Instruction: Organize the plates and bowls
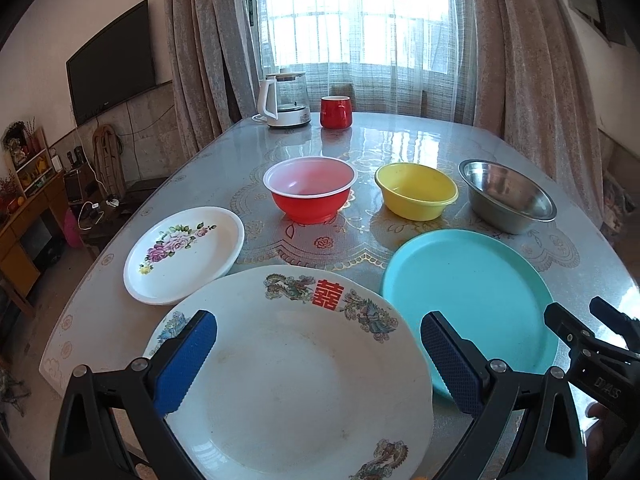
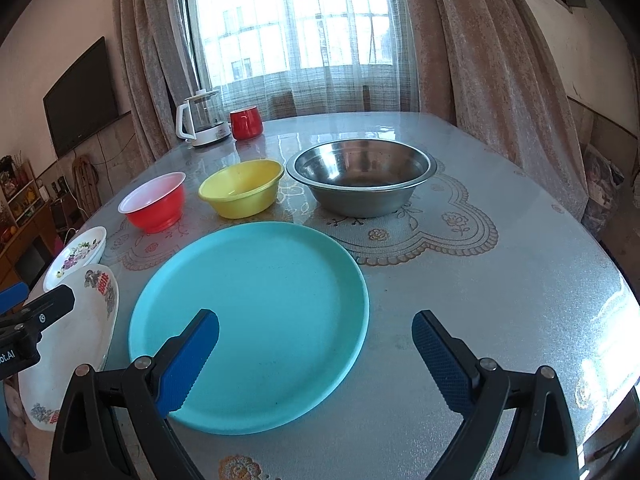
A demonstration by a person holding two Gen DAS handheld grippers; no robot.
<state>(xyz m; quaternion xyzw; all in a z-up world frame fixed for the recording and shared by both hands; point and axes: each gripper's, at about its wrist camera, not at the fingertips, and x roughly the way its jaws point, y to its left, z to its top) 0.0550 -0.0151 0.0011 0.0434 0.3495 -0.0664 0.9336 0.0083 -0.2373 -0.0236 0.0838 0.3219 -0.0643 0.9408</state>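
A large white plate with a red character (image 1: 288, 372) lies at the table's near edge, under my open, empty left gripper (image 1: 318, 328). A turquoise plate (image 1: 468, 296) lies to its right, under my open, empty right gripper (image 2: 316, 330); it also shows in the right wrist view (image 2: 256, 304). A floral white plate (image 1: 184, 252) lies to the left. Behind stand a red bowl (image 1: 310, 188), a yellow bowl (image 1: 416, 190) and a steel bowl (image 1: 506, 196), side by side. In the right wrist view the steel bowl (image 2: 360, 176) is straight ahead.
A glass kettle (image 1: 286, 98) and a red mug (image 1: 335, 112) stand at the table's far end by the curtained window. The table (image 2: 500, 300) has a glossy patterned cover. A TV (image 1: 110, 60) and shelves stand off to the left.
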